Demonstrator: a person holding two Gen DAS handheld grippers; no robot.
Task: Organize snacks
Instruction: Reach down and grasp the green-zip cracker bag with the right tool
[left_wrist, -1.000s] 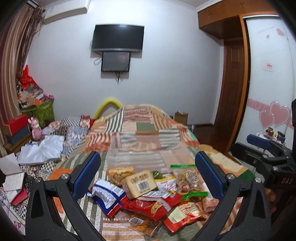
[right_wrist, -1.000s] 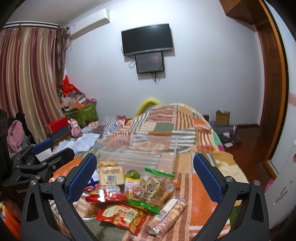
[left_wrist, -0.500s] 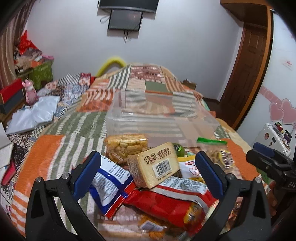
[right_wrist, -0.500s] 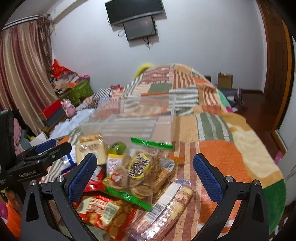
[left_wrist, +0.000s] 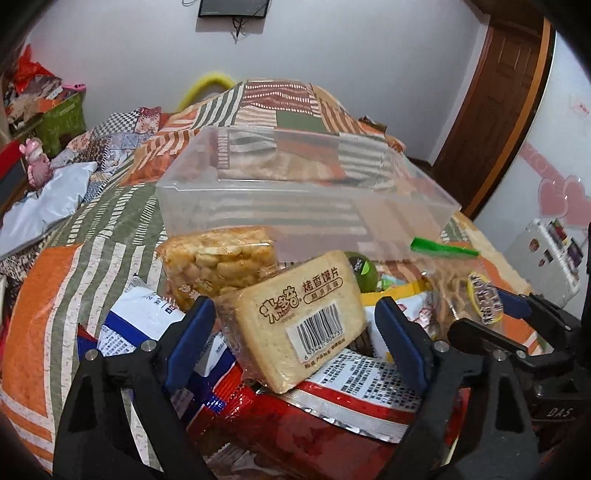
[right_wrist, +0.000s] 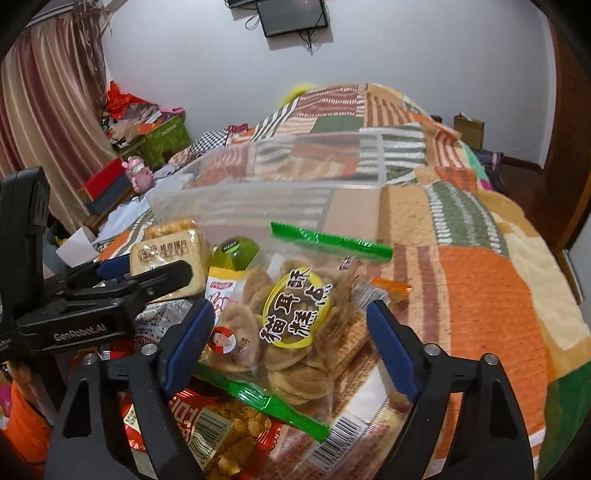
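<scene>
A pile of snack packs lies on a patchwork bed in front of a clear plastic bin (left_wrist: 306, 206). My left gripper (left_wrist: 295, 332) is open, its blue fingers on either side of a tan bread-slice pack (left_wrist: 295, 317) with a barcode. My right gripper (right_wrist: 291, 343) is open around a clear cookie bag (right_wrist: 291, 321) with green seals and a yellow label. The bin shows in the right wrist view (right_wrist: 266, 199) behind the pile. The left gripper (right_wrist: 122, 284) also shows at the left of the right wrist view.
A puffed-rice block (left_wrist: 221, 262), a blue-white bag (left_wrist: 144, 321), a red bag (left_wrist: 314, 417) and a green jelly cup (right_wrist: 240, 253) lie in the pile. A red chip bag (right_wrist: 221, 428) lies near my right fingers. Clutter and a pink toy (left_wrist: 35, 166) lie at left.
Both grippers have moved forward and down to the snack pile and narrowed. The left now straddles the bread-slice pack, the right the cookie bag.
</scene>
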